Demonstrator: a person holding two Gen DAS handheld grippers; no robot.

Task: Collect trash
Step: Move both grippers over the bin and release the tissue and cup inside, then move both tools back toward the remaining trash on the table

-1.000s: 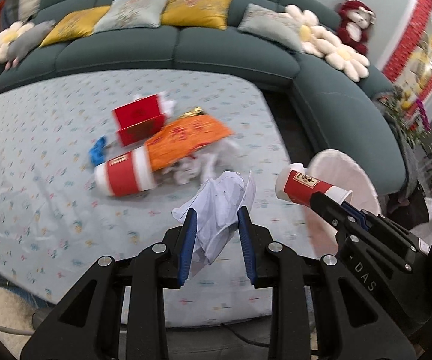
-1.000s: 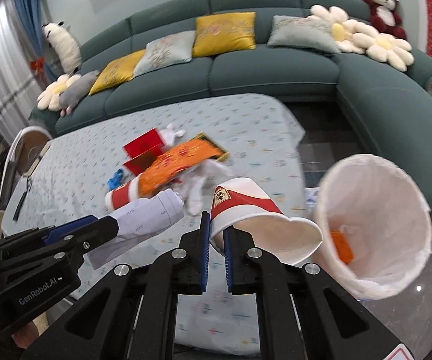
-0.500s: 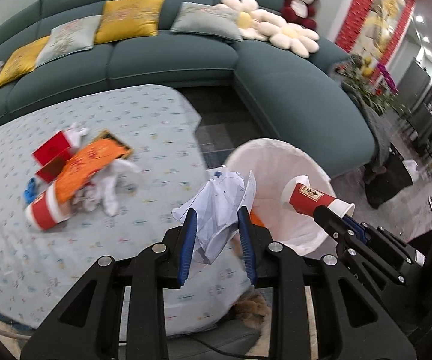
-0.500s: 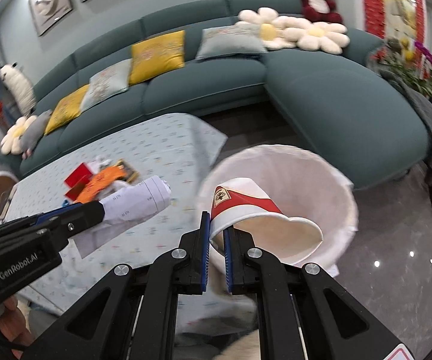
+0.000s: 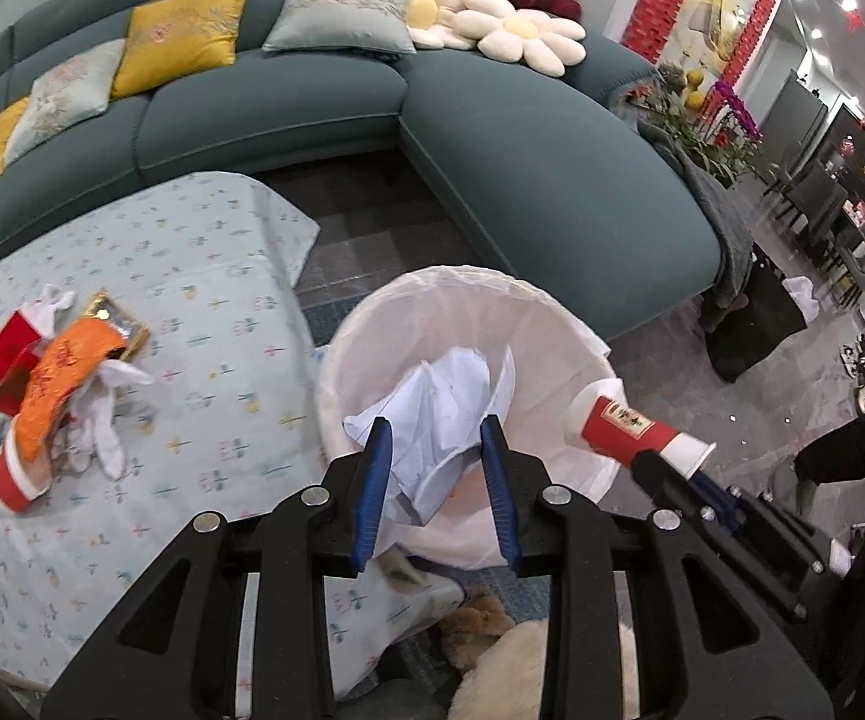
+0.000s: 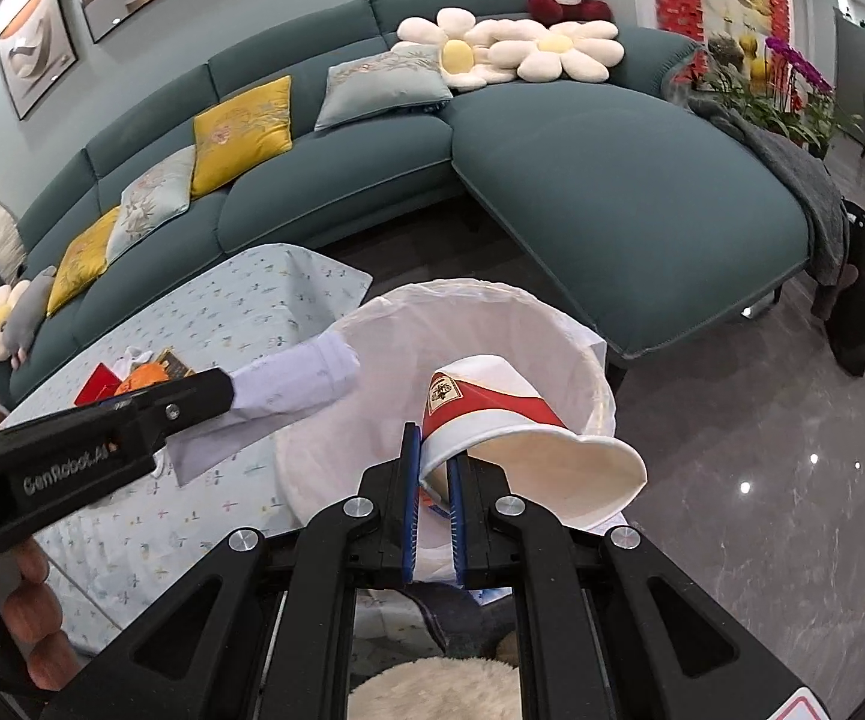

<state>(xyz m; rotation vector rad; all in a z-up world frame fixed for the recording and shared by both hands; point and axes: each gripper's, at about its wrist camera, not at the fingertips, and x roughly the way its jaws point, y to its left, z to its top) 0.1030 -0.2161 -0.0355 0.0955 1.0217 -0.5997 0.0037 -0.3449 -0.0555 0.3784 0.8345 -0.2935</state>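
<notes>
Over the bin (image 5: 576,336), the left hand-held gripper (image 5: 435,441), jaws just widening, holds crumpled paper (image 5: 438,396); the right hand-held gripper (image 6: 435,450) pinches a paper cup (image 6: 492,414).

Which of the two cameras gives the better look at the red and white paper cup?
The right wrist view: the paper cup sits close, its squashed rim pinched in the right gripper over the bin. The left wrist view shows that cup smaller, off to one side.

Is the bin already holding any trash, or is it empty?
Not empty: inside the white-lined bin, something orange lies at the bottom, below the crumpled paper.
</notes>
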